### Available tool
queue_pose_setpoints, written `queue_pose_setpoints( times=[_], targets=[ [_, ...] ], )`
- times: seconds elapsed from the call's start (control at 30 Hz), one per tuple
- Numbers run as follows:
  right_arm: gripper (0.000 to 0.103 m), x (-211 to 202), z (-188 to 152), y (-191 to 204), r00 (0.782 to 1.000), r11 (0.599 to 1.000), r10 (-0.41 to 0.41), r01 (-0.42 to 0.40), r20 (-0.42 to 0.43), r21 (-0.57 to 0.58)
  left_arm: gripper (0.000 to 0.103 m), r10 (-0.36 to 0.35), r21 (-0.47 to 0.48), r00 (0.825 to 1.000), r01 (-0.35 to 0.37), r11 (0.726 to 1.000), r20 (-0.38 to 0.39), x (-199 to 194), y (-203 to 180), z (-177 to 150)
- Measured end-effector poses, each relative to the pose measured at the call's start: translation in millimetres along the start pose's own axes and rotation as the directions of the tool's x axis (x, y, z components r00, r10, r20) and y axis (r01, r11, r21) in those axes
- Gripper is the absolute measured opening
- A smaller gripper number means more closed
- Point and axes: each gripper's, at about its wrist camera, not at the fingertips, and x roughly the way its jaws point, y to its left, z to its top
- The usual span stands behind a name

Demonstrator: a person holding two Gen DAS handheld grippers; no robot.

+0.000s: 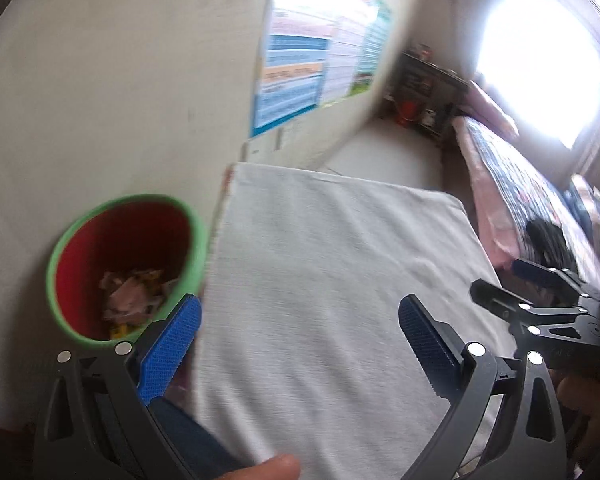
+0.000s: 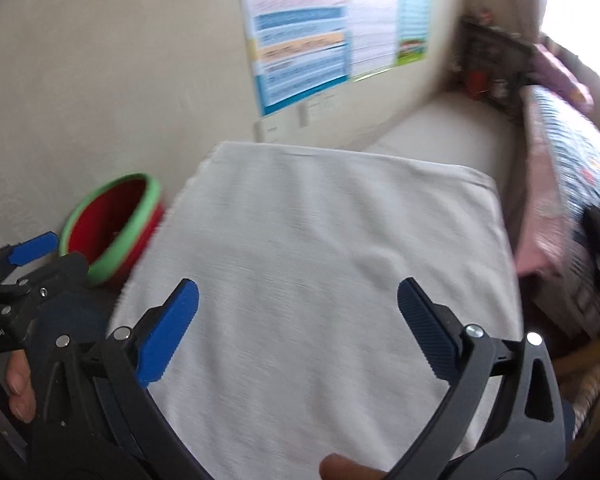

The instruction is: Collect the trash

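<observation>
Both the left hand-held gripper (image 1: 300, 320) and right hand-held gripper (image 2: 298, 308) are being held wide open and empty over the cloth-covered surface (image 1: 340, 260), since the trash (image 1: 132, 292) is lying in the bin (image 1: 60, 248) off its left edge.

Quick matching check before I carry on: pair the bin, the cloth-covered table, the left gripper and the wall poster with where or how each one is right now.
Things:
1. bin
2. white cloth on the table
3. left gripper
4. poster

States:
A. on the wall behind the table
B. open, nothing between the fingers
C. bare, no trash on it
D. beside the table by the wall, crumpled wrappers inside

Pairs: 1-D, 2-C, 3-B, 4-A
</observation>
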Motion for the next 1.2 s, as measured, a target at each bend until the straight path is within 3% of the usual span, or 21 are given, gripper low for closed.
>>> queue_pose_setpoints(
  times=[0.2,0.43,0.73,1.2],
  targets=[
    [0.098,-27.0,-42.3,-35.7,0.988,0.992,-0.121,0.117,0.096,0.045,0.095,0.003,0.101,1.000,-0.003,0.995,0.002,9.8,-45.9,-30.1],
    [0.098,-26.8,-59.8,-34.7,0.983,0.990,-0.137,0.132,0.122,0.052,0.095,0.008,0.152,0.999,-0.014,0.988,0.042,10.1,-61.1,-53.9],
    [0.098,-18.9,-71.0,-28.0,0.985,0.990,-0.140,0.138,0.101,0.027,0.095,0.027,0.130,0.999,-0.033,0.991,0.044,11.1,-57.0,-59.2],
    [0.098,-14.9,-73.2,-23.8,0.984,0.987,-0.161,0.160,0.082,0.012,0.095,0.001,0.110,0.999,-0.006,0.994,0.047,13.6,-53.2,-57.6]
  ],
)
